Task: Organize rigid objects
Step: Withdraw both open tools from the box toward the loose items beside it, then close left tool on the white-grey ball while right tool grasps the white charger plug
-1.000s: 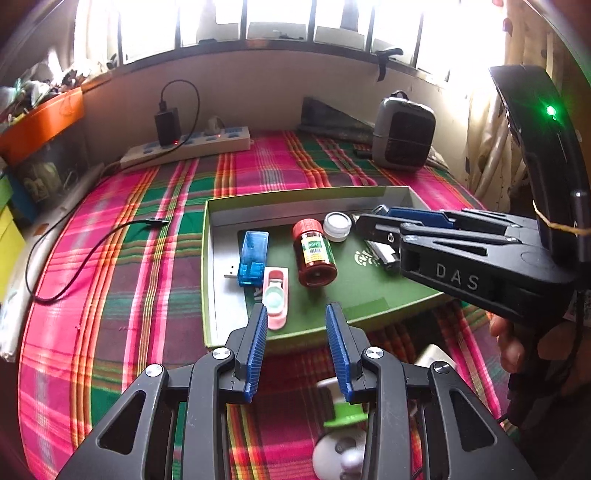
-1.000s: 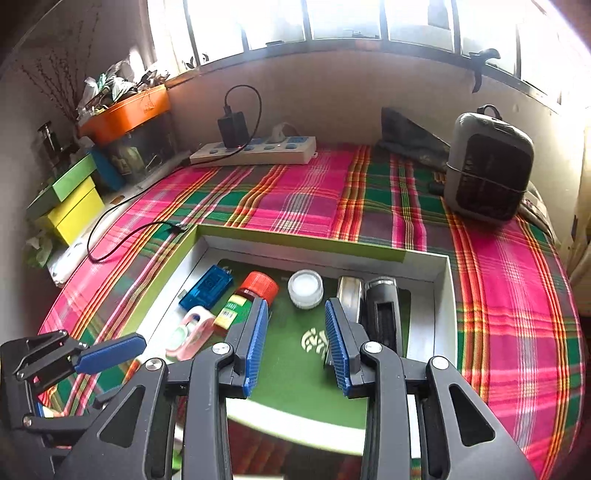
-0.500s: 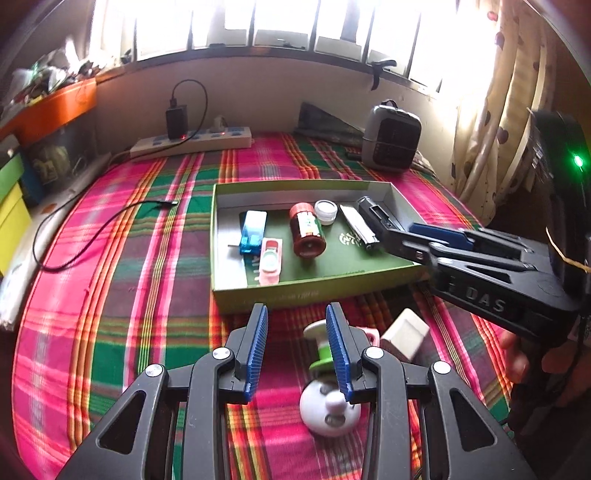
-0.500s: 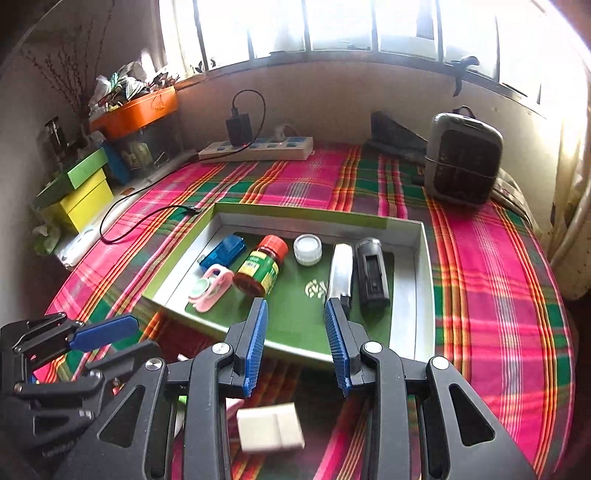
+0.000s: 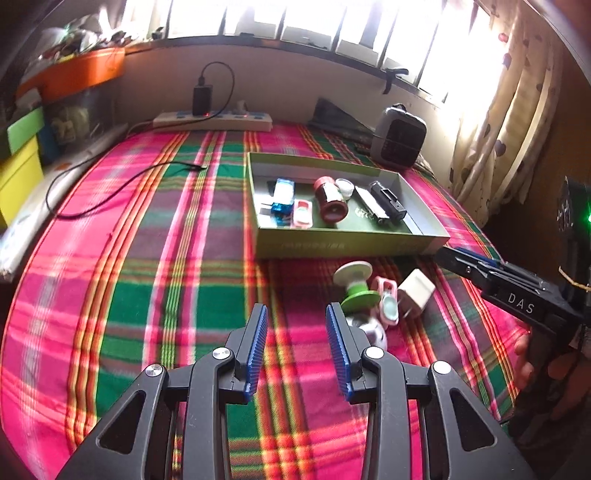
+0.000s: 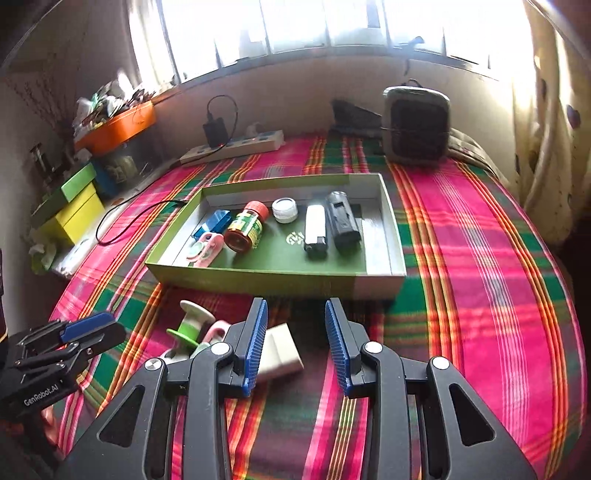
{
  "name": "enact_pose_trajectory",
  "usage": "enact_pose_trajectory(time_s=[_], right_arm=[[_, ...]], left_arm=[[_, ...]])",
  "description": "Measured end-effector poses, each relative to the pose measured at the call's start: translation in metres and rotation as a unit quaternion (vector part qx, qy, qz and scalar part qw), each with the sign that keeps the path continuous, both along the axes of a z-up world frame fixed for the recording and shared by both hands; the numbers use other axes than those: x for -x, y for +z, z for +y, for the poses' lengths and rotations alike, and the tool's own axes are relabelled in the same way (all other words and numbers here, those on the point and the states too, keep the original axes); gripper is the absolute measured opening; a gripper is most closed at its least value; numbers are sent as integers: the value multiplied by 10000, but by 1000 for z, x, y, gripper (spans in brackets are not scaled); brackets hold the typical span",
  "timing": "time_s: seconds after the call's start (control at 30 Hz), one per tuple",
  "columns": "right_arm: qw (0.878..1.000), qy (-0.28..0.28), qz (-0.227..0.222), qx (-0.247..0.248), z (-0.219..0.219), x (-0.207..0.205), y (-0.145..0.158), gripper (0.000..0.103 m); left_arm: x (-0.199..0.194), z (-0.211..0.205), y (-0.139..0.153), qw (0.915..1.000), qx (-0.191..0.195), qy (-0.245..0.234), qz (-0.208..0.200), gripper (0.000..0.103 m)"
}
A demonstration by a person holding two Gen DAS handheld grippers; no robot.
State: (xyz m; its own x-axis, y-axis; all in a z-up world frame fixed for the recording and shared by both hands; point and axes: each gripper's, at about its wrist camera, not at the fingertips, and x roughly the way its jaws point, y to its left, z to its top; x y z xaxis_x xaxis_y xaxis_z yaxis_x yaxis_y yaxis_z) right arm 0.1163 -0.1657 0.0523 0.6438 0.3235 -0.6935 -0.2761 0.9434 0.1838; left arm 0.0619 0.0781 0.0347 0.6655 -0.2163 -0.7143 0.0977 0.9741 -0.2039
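With both the left hand-held gripper (image 5: 293, 347) and right hand-held gripper (image 6: 295, 341) parted and empty, lower your right one squarely over the cream plastic block (image 6: 279, 352) at lower centre, short of the green cardboard tray (image 6: 258, 275).

A lived-in room of a home. A bed (image 5: 147, 258) under a pink and green plaid blanket (image 6: 480, 258) sits below a bright window (image 6: 295, 22) with patterned curtains (image 5: 509, 110). A power strip (image 5: 212, 121) with a charger plugged in, a small heater (image 6: 415, 125) and stacked coloured boxes (image 6: 74, 206) line the wall.
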Motion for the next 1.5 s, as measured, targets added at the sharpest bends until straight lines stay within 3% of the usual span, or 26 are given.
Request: enact_pose_trajectory(time_s=[0.07, 0.13, 0.57, 0.83, 1.27, 1.4, 1.5], right_arm=[[9998, -73, 116, -115, -3, 3, -6, 57], [9994, -192, 250, -146, -4, 4, -12, 62], [9978, -431, 454, 199, 24, -5, -25, 62], [9972, -416, 609, 136, 26, -14, -31, 62], [9947, -263, 391, 914, 5, 10, -31, 62], [9932, -283, 297, 1091, -4, 13, -31, 62], [9934, -308, 346, 1049, -13, 11, -33, 62]], left_arm=[[5, 6, -2, 10000, 80, 26, 19, 32], [9, 11, -5, 9999, 108, 62, 19, 33], [19, 7, -16, 9994, 272, -188, 122, 36], [14, 2, -19, 9992, 289, -182, 223, 36], [7, -16, -21, 9988, 235, -206, 382, 37], [5, -24, -23, 9982, 288, -269, 450, 48], [3, -28, -24, 9974, 409, -309, 505, 48]])
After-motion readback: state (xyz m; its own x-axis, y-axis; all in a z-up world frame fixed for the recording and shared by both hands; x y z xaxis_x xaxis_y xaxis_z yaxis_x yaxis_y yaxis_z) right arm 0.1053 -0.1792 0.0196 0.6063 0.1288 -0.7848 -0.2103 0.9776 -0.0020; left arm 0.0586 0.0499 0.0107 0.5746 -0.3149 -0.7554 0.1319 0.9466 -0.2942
